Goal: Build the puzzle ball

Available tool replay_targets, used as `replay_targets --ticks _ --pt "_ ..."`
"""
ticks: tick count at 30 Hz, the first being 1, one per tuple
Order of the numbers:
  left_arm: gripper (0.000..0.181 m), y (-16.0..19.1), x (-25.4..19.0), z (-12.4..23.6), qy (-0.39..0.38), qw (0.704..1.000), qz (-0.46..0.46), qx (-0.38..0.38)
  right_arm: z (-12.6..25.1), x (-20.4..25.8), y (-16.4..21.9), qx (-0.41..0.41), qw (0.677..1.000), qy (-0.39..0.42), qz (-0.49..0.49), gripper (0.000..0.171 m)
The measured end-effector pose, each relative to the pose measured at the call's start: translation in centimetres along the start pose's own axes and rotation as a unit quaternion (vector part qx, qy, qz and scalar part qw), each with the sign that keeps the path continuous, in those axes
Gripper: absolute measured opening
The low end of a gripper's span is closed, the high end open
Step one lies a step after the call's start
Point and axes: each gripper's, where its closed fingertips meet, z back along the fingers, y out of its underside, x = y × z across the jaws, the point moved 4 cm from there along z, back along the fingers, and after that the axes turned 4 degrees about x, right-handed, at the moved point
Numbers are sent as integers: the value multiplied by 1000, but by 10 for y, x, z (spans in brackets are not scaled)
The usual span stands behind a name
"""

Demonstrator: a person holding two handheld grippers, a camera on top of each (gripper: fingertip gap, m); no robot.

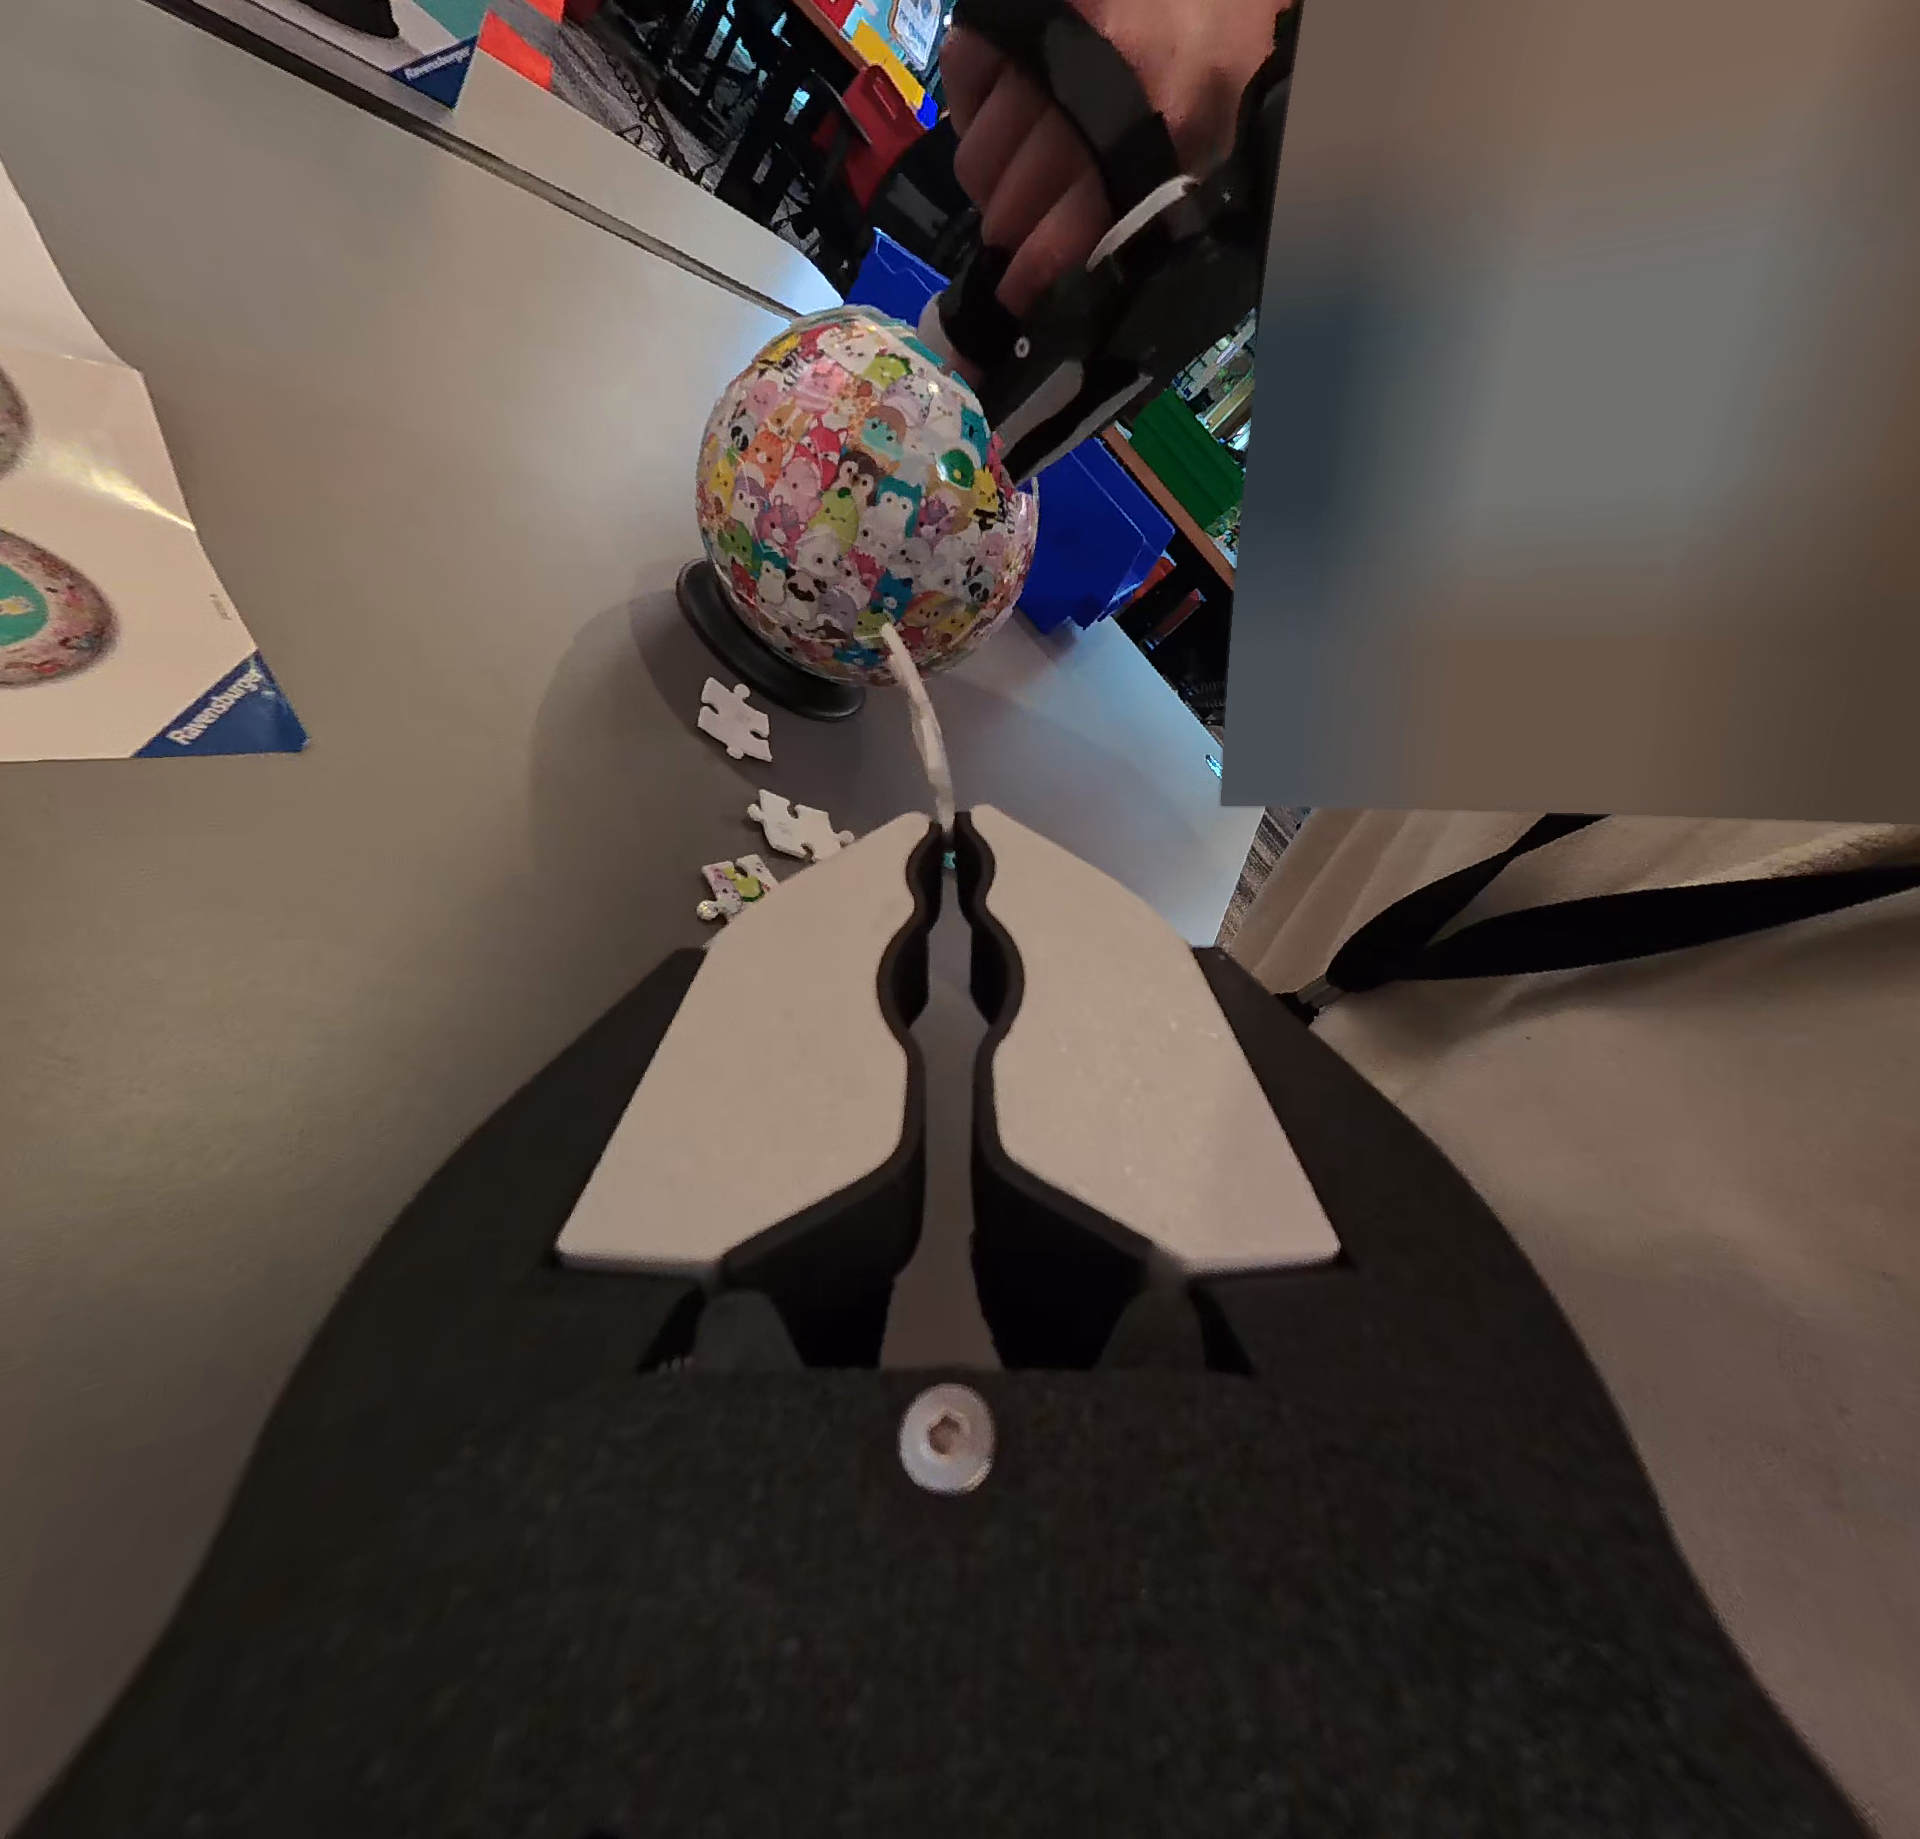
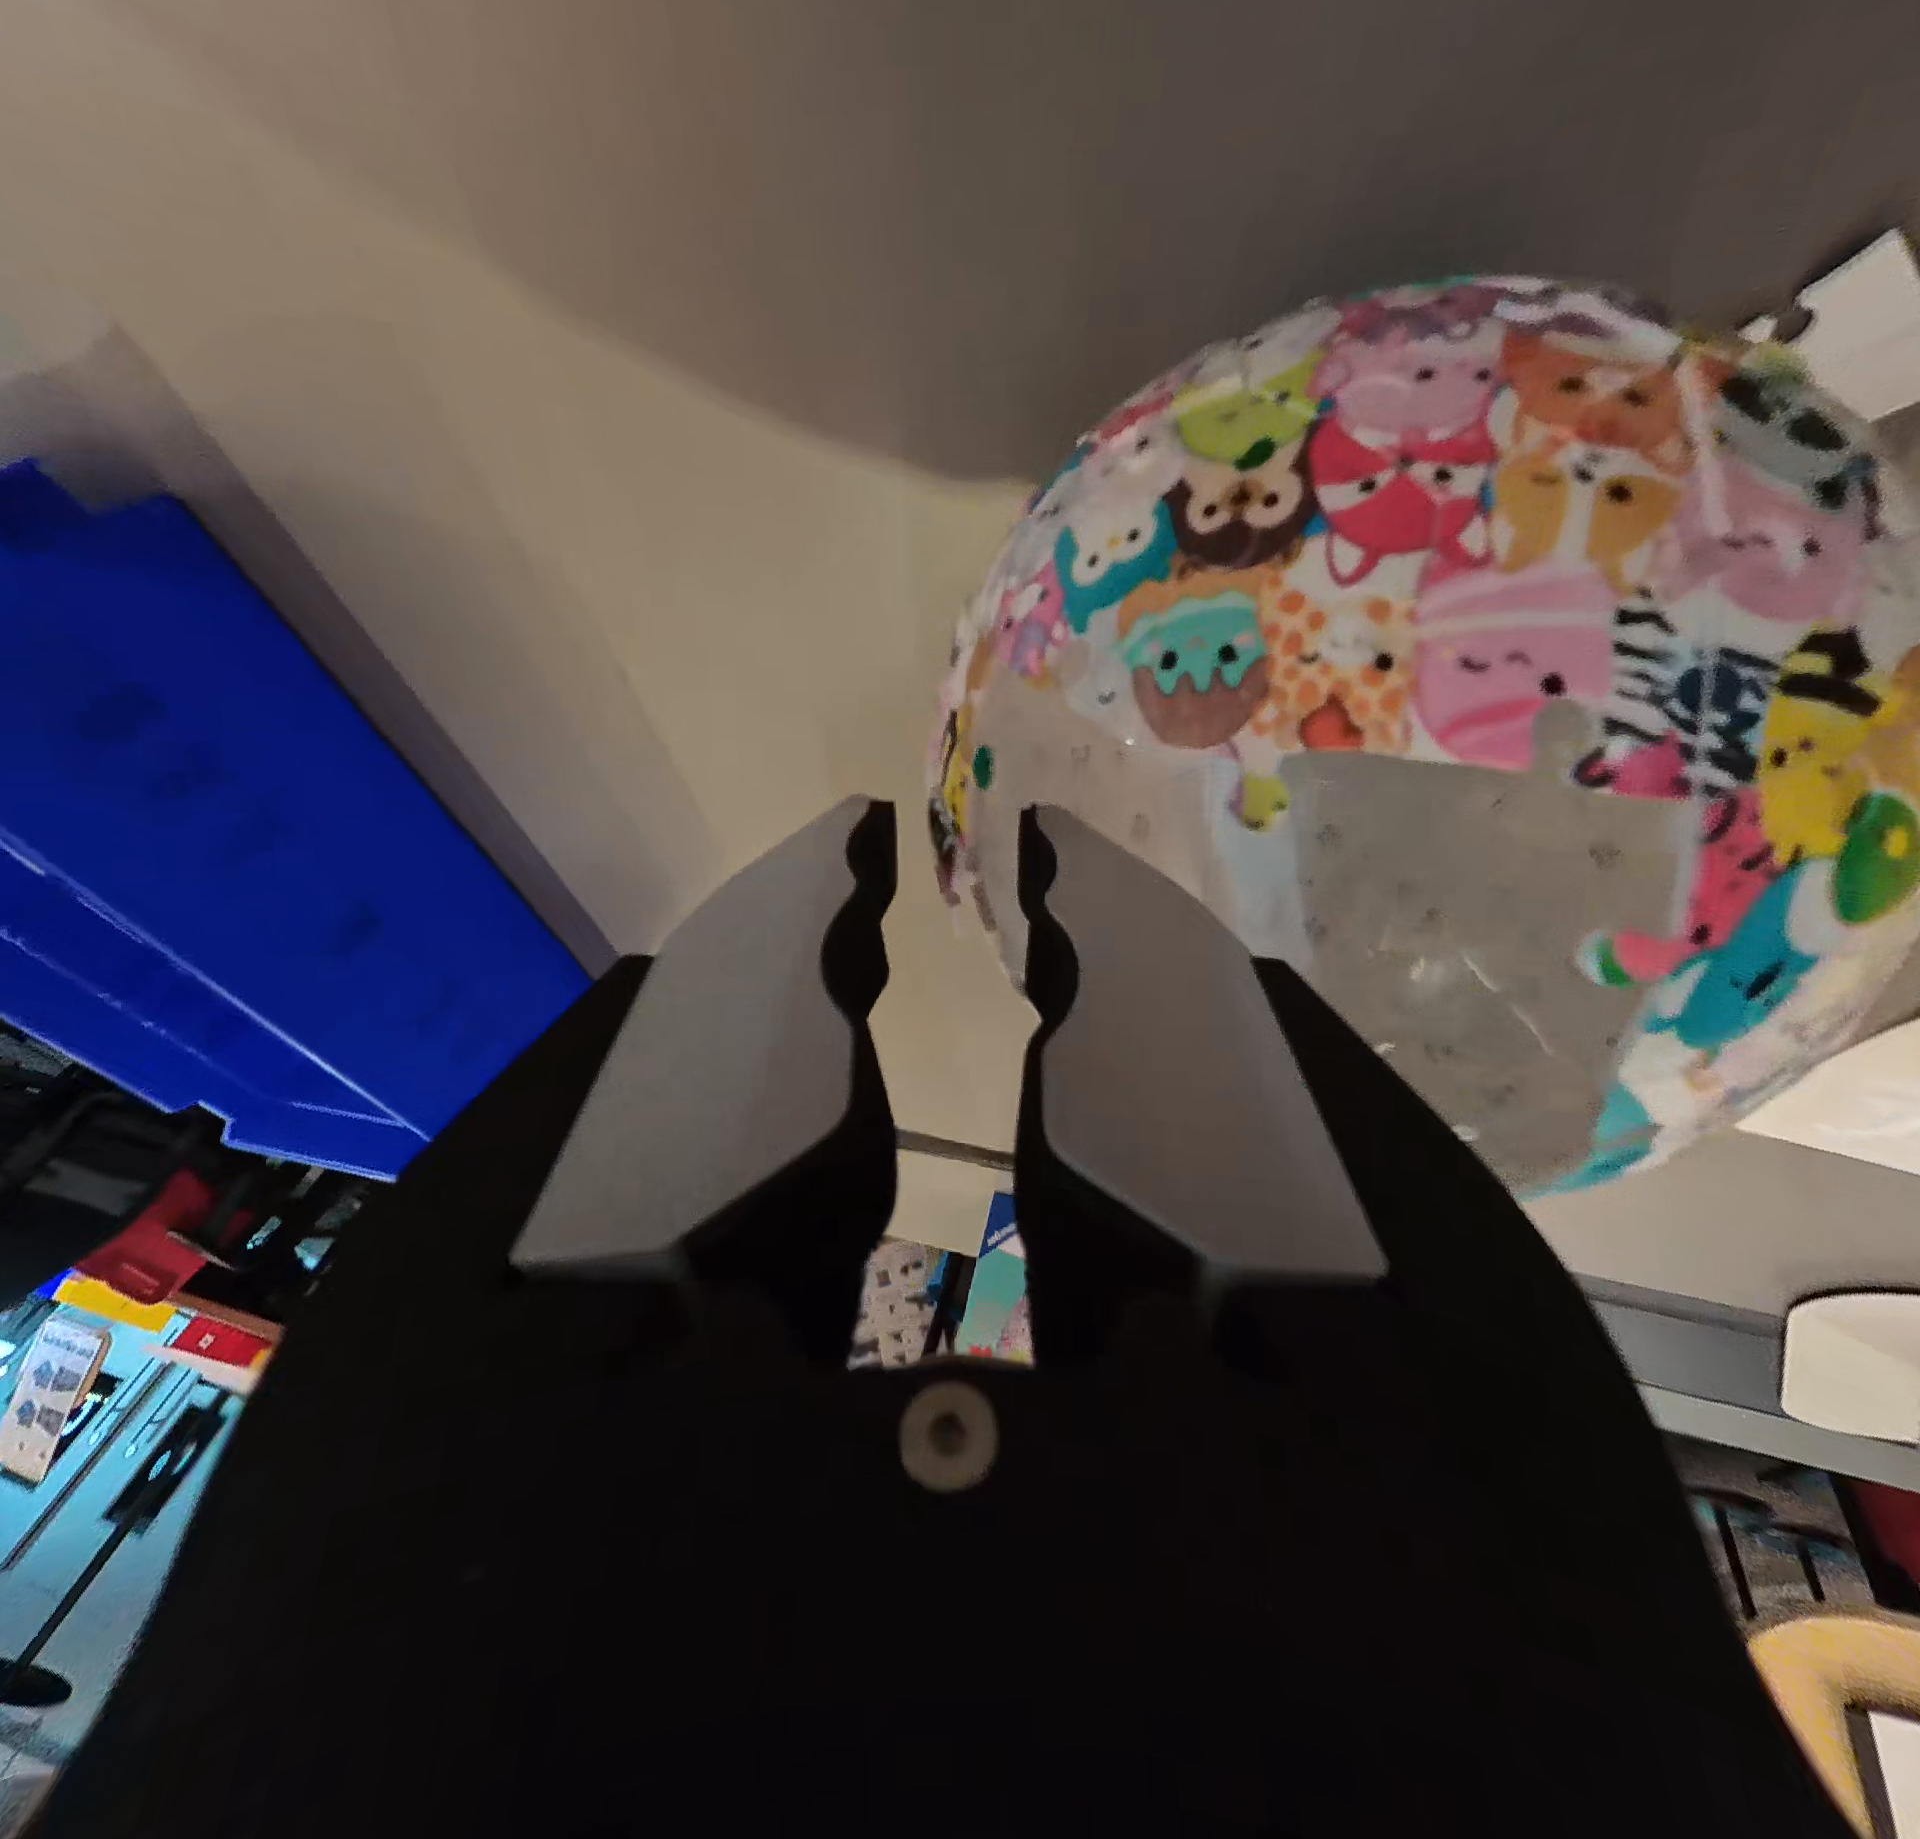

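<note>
L gripper [image 1: 948, 833] pinches curved piece [image 1: 928, 740] edge-on; R gripper [image 2: 956, 833] agape, empty, beside puzzle ball [image 1: 868, 496]; steady ball w/ R, seat tabs gently.

Both wrist cameras share the puzzle ball [image 1: 868, 496]; right's sits nearer.

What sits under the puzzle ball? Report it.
The puzzle ball rests on a black round stand on the grey table. The ball covers the stand's cup and the contact point.
</note>
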Motion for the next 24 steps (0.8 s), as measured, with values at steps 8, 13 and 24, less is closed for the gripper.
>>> replay_targets --ticks 8,13,24 --pt "1 1 1 -3 5 1000 2 4 -5 0 0 -4 1000 -7 4 7" --pt "1 1 1 -3 6 1000 4 4 -6 -1 -2 -9 1000 -10 15 6" --pt "1 1 1 -2 8 1000 3 0 -1 -2 -3 -16 1000 -9 -11 15"
